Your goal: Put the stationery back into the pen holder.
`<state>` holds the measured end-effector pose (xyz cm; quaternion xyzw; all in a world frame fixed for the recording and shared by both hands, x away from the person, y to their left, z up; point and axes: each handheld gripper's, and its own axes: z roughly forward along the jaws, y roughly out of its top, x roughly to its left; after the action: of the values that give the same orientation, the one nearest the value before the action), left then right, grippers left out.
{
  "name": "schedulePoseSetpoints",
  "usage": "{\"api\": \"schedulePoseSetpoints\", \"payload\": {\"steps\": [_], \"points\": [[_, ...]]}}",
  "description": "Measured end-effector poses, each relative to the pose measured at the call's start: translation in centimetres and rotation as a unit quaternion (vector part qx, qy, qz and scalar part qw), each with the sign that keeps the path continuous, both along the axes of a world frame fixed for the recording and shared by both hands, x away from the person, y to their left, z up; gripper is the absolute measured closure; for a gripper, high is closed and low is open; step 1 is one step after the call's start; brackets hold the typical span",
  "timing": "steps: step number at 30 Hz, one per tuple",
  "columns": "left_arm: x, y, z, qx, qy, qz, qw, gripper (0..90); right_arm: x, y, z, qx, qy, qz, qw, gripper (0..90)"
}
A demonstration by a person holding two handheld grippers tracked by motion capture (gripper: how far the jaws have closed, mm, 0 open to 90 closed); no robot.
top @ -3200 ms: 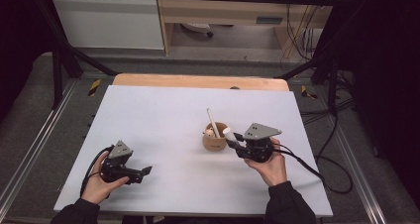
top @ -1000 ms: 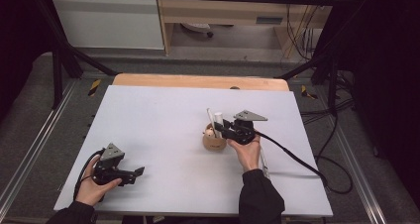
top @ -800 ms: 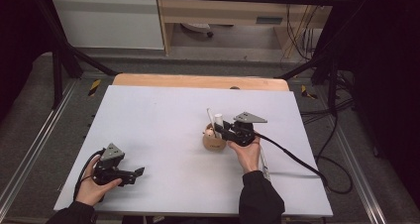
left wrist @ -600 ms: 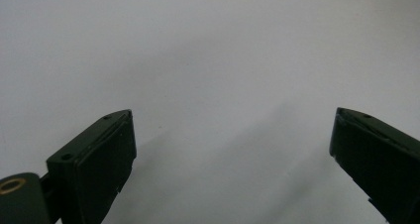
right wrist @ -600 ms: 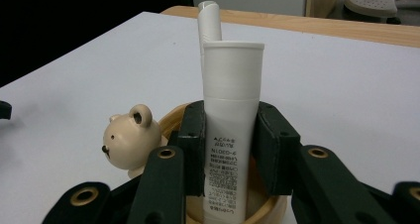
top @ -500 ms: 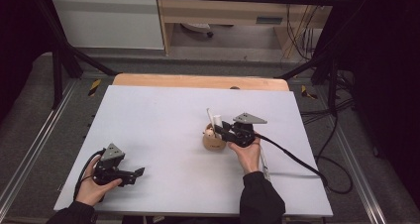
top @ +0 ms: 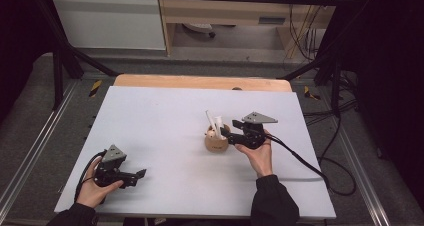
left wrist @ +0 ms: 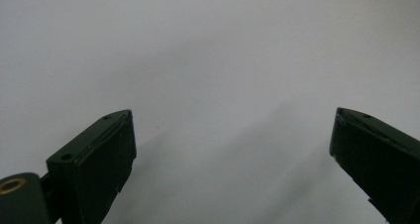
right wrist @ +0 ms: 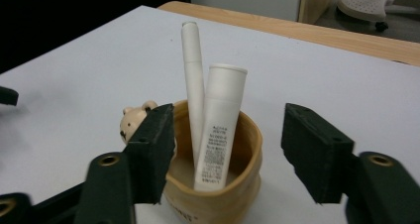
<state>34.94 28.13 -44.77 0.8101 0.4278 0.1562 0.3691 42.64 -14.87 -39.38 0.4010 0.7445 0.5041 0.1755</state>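
Resting low near the table's [top: 165, 111] front left corner, the left gripper [top: 134, 176] held its blocky black jaws wide apart over smooth, matte white surface, nothing between them. Right of the middle stood a rounded, glossy tan cup [top: 216, 142] with a small bear figure [right wrist: 134, 119] on its rim; inside leaned a slim white pen [right wrist: 193, 80] and a thicker white tube [right wrist: 220, 127] with printed text. The right gripper [top: 226, 134] sat just beside the cup, jaws spread either side of it, released.
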Motion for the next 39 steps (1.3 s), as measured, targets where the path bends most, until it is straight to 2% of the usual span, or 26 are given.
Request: {"api": "schedulePoseSetpoints", "payload": {"steps": [3, 9, 13, 17, 30, 39], "points": [[0.0, 0.0, 0.0, 0.000, 0.000, 0.000, 1.0000, 4.1, -0.5, -0.5, 0.4, -0.020, 0.007, 0.003, 0.9998, 27.6], [0.0, 0.0, 0.0, 0.000, 0.000, 0.000, 1.0000, 4.1, -1.3, -1.3, 1.1, -0.053, 0.016, 0.011, 0.9984, 16.6], [0.0, 0.0, 0.0, 0.000, 0.000, 0.000, 1.0000, 4.1, -1.5, -1.5, 1.2, -0.068, 0.031, 0.014, 0.9971, 11.3], [0.0, 0.0, 0.0, 0.000, 0.000, 0.000, 1.0000, 4.1, -1.7, -1.9, 1.0, -0.072, 0.051, 0.014, 0.9960, 6.3], [0.0, 0.0, 0.1, -0.001, -0.002, -0.001, 1.0000, 4.1, -2.7, -4.1, -0.2, -0.088, 0.079, -0.001, 0.9930, 2.4], [0.0, -0.1, 0.1, 0.000, -0.002, -0.002, 1.0000, 4.1, -3.6, -6.0, -1.1, -0.087, 0.086, -0.015, 0.9924, 7.9]]}}
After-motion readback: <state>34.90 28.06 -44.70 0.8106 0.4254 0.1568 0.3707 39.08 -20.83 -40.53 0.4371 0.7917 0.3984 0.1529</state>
